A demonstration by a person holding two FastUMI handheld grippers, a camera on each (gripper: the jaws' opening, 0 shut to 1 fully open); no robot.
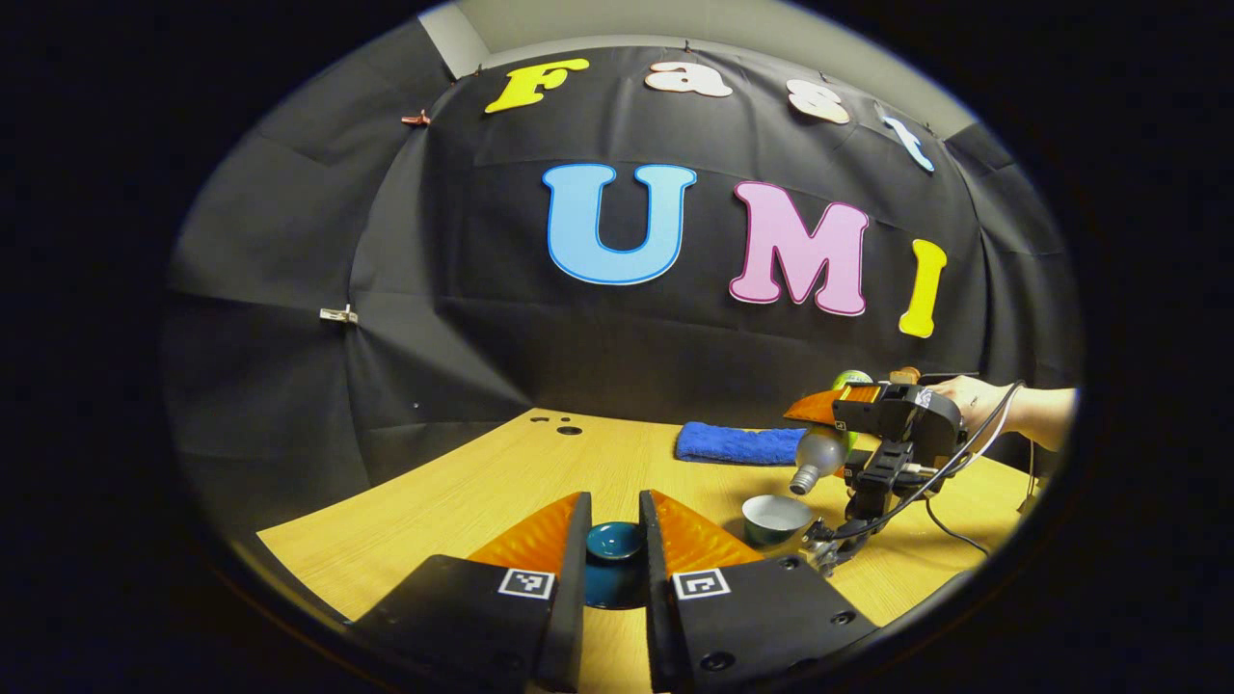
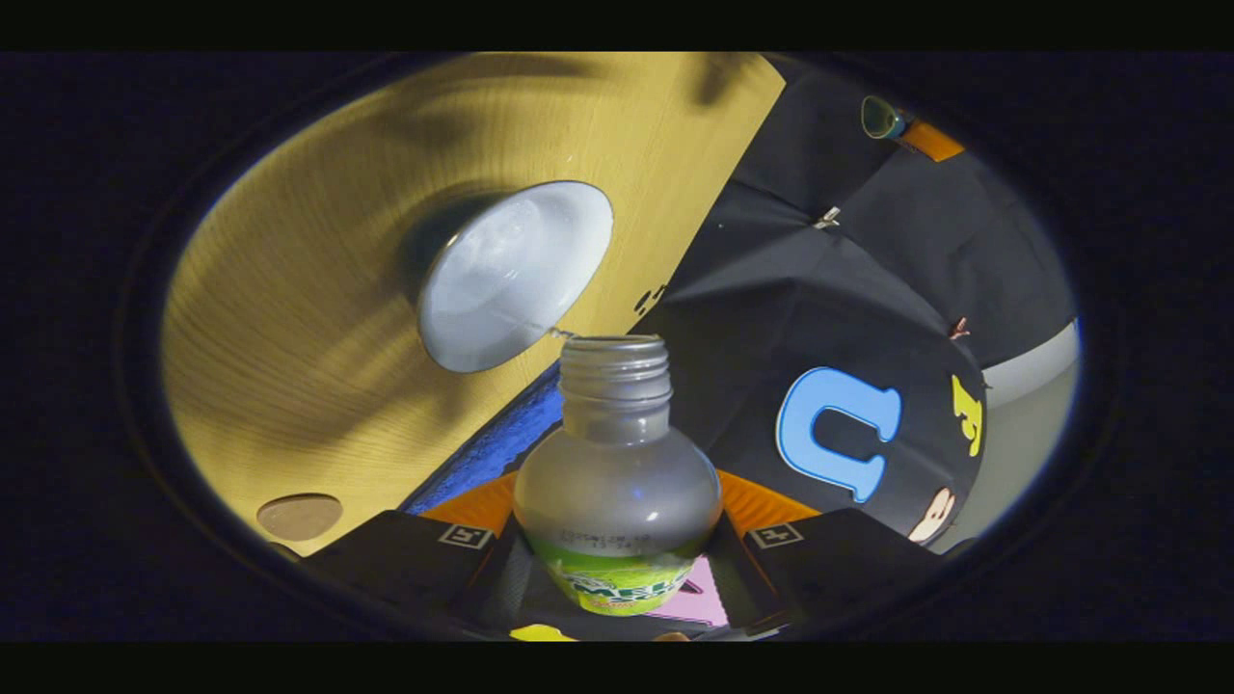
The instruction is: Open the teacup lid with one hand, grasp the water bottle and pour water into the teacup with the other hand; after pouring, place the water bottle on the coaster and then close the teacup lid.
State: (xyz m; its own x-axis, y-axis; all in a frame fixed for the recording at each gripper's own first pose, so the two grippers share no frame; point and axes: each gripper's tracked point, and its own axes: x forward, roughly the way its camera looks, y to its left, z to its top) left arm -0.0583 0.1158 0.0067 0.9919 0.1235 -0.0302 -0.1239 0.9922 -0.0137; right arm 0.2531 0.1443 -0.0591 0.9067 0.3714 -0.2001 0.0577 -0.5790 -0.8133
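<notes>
My left gripper (image 1: 615, 509) is shut on the teal teacup lid (image 1: 615, 542), which it holds low over the wooden table (image 1: 501, 482). To its right stands the uncovered teacup (image 1: 776, 519), white inside. My right gripper (image 1: 831, 410) is shut on the clear water bottle (image 1: 819, 453), which is tipped with its capless mouth down, just above the cup. In the right gripper view the bottle (image 2: 617, 463) sits between my fingers (image 2: 617, 501), its mouth near the rim of the teacup (image 2: 516, 275). The round brown coaster (image 2: 299, 516) lies on the table near the bottle. The left gripper (image 2: 911, 133) with the lid (image 2: 879, 118) appears far off.
A folded blue towel (image 1: 737, 443) lies at the back of the table, behind the bottle; it is seen beside the bottle neck as the towel (image 2: 492, 448). A hand (image 1: 974, 400) and a trailing cable (image 1: 954, 535) are at the right. The black cloth wall closes the table's far side.
</notes>
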